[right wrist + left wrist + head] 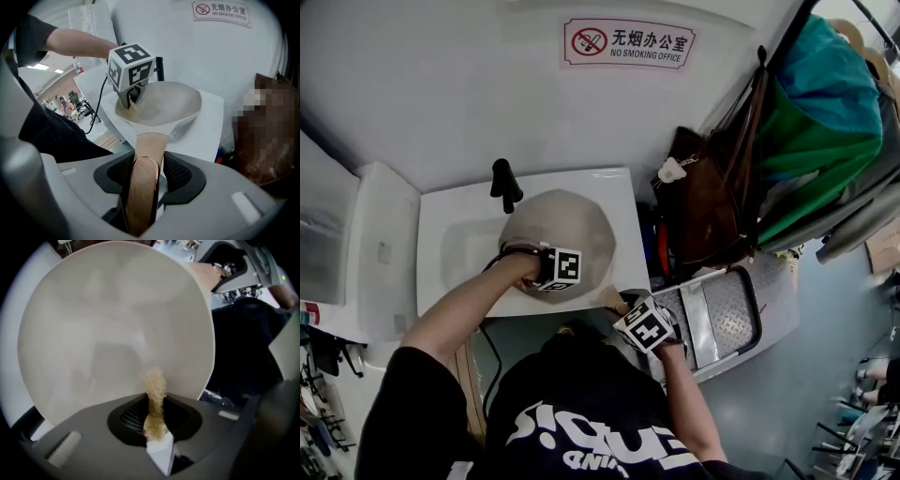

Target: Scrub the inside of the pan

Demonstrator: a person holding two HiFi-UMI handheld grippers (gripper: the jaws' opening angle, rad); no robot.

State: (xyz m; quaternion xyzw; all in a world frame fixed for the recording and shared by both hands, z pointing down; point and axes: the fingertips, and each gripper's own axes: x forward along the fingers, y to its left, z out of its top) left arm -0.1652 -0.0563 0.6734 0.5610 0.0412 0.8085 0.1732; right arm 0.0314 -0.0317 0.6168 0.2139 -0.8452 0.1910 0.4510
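Observation:
A beige pan (572, 225) rests in a white sink (441, 216), and its pale inside fills the left gripper view (112, 324). My left gripper (551, 274) reaches down into the pan near its front rim, shut on a yellow scrubbing sponge (154, 390) whose tip touches the pan's inner wall. In the right gripper view the left gripper (131, 101) stands inside the pan (164, 105). My right gripper (642, 323) is shut on the pan's tan handle (149, 145), which runs between its jaws (145, 173) at the sink's front right corner.
A black faucet (504, 183) stands at the sink's back edge. A brown bag (703, 206) and green and teal clothing (825, 122) hang to the right. A metal step stool (722, 314) stands on the floor by the right hand. The white wall carries a no-smoking sign (628, 42).

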